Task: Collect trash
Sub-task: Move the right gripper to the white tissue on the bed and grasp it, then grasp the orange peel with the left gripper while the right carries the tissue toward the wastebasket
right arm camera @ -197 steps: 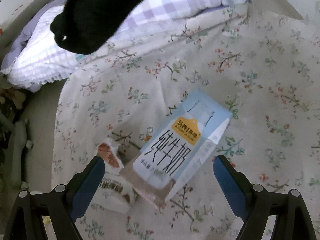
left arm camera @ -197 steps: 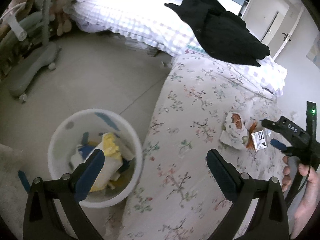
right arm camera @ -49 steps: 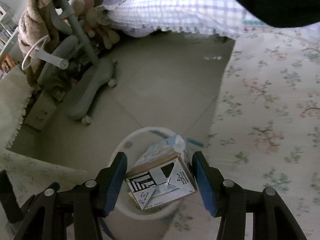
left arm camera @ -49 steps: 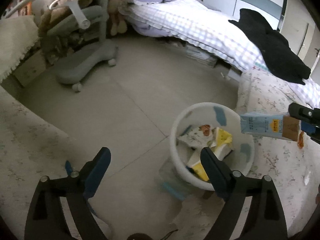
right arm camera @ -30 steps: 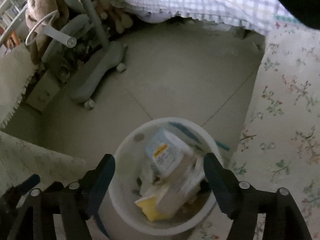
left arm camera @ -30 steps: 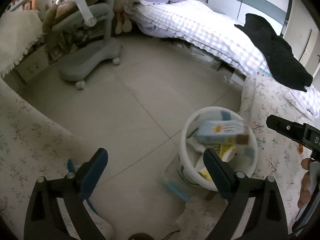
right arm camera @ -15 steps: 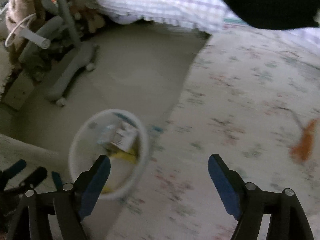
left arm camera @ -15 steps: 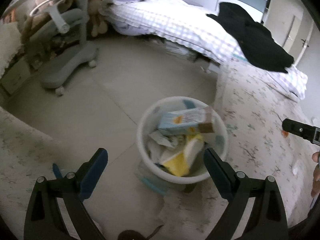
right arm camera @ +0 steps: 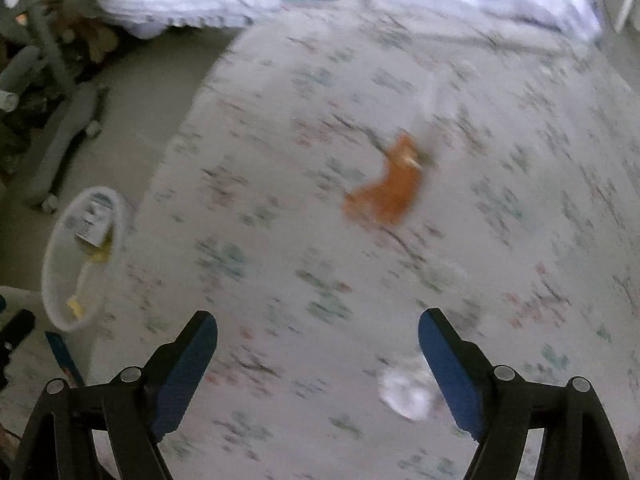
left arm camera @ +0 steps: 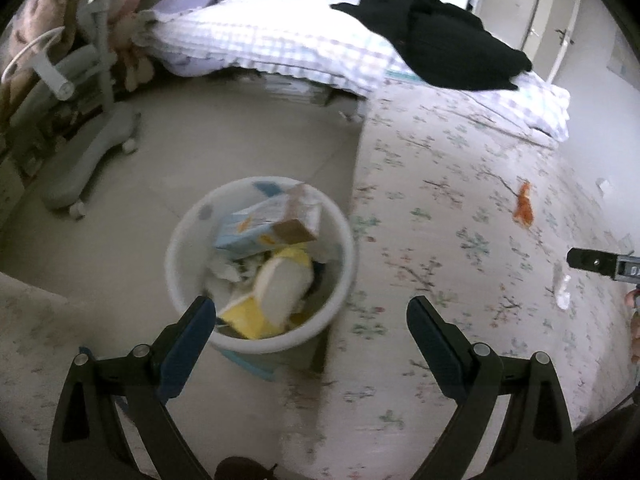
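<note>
Hovering right gripper (right arm camera: 318, 356), jaws wide, empty, just widened; orange wrapper (right arm camera: 386, 188) ahead, white scrap (right arm camera: 404, 396) beside right finger.

Left wrist view: from above, angled steeply down past own fingers onto white bin (left arm camera: 260, 264) on floor, beside floral bedspread (left arm camera: 460, 240) — fairly near. Right wrist view: from above the bedspread (right arm camera: 360, 280), angled down, blurred. Shared: bin (right arm camera: 80, 256) at left edge, orange scrap (right arm camera: 386, 188) (left arm camera: 524, 208), white scrap (right arm camera: 404, 394) (left arm camera: 562, 292), grey chair base (left arm camera: 80, 168) (right arm camera: 60, 148).
</note>
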The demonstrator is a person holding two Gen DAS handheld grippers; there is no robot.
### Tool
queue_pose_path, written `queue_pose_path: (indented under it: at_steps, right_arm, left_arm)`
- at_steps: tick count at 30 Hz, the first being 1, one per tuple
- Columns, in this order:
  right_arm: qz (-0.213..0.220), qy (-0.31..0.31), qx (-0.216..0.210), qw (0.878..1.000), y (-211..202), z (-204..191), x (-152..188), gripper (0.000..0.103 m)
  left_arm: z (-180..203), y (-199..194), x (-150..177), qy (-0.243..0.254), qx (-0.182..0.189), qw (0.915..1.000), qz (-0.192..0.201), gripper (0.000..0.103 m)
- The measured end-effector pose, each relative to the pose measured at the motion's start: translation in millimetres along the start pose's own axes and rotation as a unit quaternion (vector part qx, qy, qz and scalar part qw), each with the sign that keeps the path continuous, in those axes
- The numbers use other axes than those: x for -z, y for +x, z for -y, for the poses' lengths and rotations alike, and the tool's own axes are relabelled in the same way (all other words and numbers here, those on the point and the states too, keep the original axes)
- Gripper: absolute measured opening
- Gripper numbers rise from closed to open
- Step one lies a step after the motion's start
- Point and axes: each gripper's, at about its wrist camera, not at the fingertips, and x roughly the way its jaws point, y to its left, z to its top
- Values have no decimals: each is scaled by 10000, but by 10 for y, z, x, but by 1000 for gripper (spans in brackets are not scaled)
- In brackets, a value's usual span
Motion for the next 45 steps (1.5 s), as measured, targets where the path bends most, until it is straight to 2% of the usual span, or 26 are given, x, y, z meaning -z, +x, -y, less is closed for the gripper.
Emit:
queue_pose_path:
  at_steps: [5, 13, 20, 22, 26, 28, 33, 36, 38, 40, 43, 45]
  right_arm:
    - [-288, 58, 98, 9995, 100, 305, 123, 86]
    - [-535, -29, 159, 9984, 252, 521, 242, 83]
    - [-795, -294, -41, 9964, 388, 483, 263, 49]
    - [-729, -493, -81, 9961, 376, 445, 271, 24]
    - [-572, -513, -129, 9970, 313, 474, 292, 19]
    - [-430, -425, -6, 9982, 250, 561, 279, 18]
    - [-9, 89, 92, 9999, 15, 956, 159, 18]
    - [291, 279, 350, 9986, -144, 1191, 123, 19]
    - [391, 450, 391, 9975, -194, 1307, 102, 19]
    - [418, 639, 313, 9966, -214, 1426, 98, 19]
    - [441, 830, 302, 9951, -241, 1579, 40, 19]
    - [452, 922, 244, 9944, -255, 1664, 15, 19]
  left_arm:
    - [248, 26, 19, 193, 53, 9998, -36, 98]
    - [511, 111, 29, 364, 18, 9992, -141, 98]
    - [735, 54, 4, 593, -118, 9982, 8, 98]
    - [833, 36, -18, 700, -142, 9974, 69, 98]
    - [1039, 70, -60, 834, -117, 9964, 43, 98]
    - [1157, 102, -85, 867, -79, 9962, 13, 98]
    - [1513, 217, -203, 1015, 131, 9947, 34, 97]
    - [1771, 362, -321, 1218, 333, 9919, 112, 96]
    - [1913, 472, -404, 1260, 538, 9905, 109, 91]
    - [2118, 635, -504, 1293, 928, 9872, 56, 80]
    - [2405, 810, -612, 1429, 1138, 9831, 119, 69]
    - [2597, 941, -680, 1513, 1292, 9799, 148, 65]
